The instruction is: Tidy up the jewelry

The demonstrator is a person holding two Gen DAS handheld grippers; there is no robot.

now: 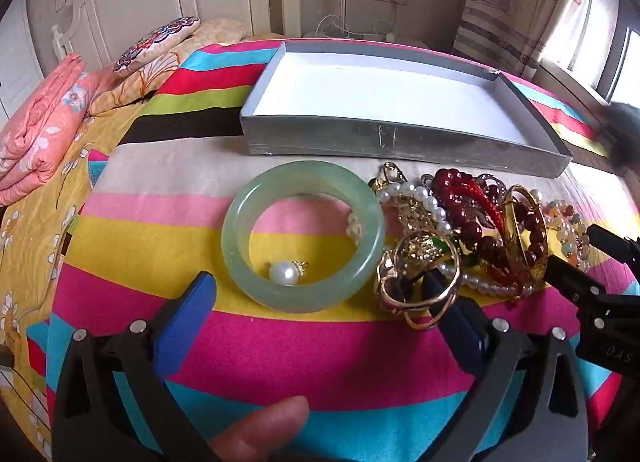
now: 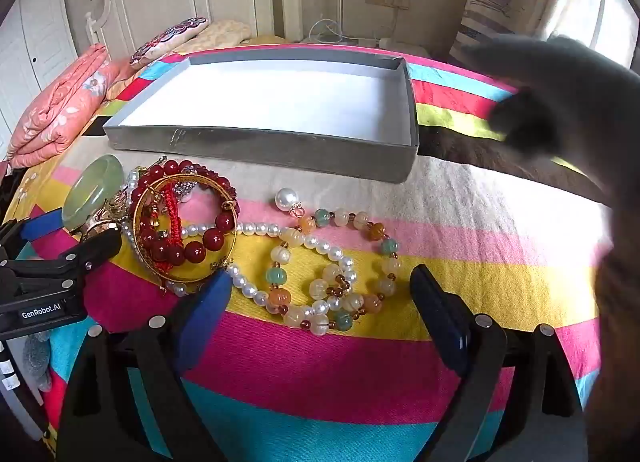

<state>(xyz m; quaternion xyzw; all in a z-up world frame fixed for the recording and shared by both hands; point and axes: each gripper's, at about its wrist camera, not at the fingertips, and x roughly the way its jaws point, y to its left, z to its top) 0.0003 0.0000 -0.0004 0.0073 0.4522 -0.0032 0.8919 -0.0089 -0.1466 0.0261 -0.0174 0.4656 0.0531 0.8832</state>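
A pile of jewelry lies on a striped cloth before a shallow grey box (image 1: pixel 360 137) with a white, empty inside. In the left wrist view a pale green jade bangle (image 1: pixel 240 229) lies flat with a pearl pendant (image 1: pixel 283 272) inside it. Right of it are gold rings (image 1: pixel 416 278), a pearl strand (image 1: pixel 430 201), red beads (image 1: pixel 476 201) and a gold bangle (image 1: pixel 528 229). My left gripper (image 1: pixel 320 294) is open, its fingers either side of the jade bangle's near rim. My right gripper (image 2: pixel 320 290) is open around a yellow-green bead bracelet (image 2: pixel 340 262).
The grey box (image 2: pixel 280 149) sits just behind the jewelry. A loose pearl pendant (image 2: pixel 287 197) lies between the box and the beads. A dark blurred shape (image 2: pixel 560 109) covers the right side. Folded pink bedding (image 1: pixel 36 129) and pillows lie at the left.
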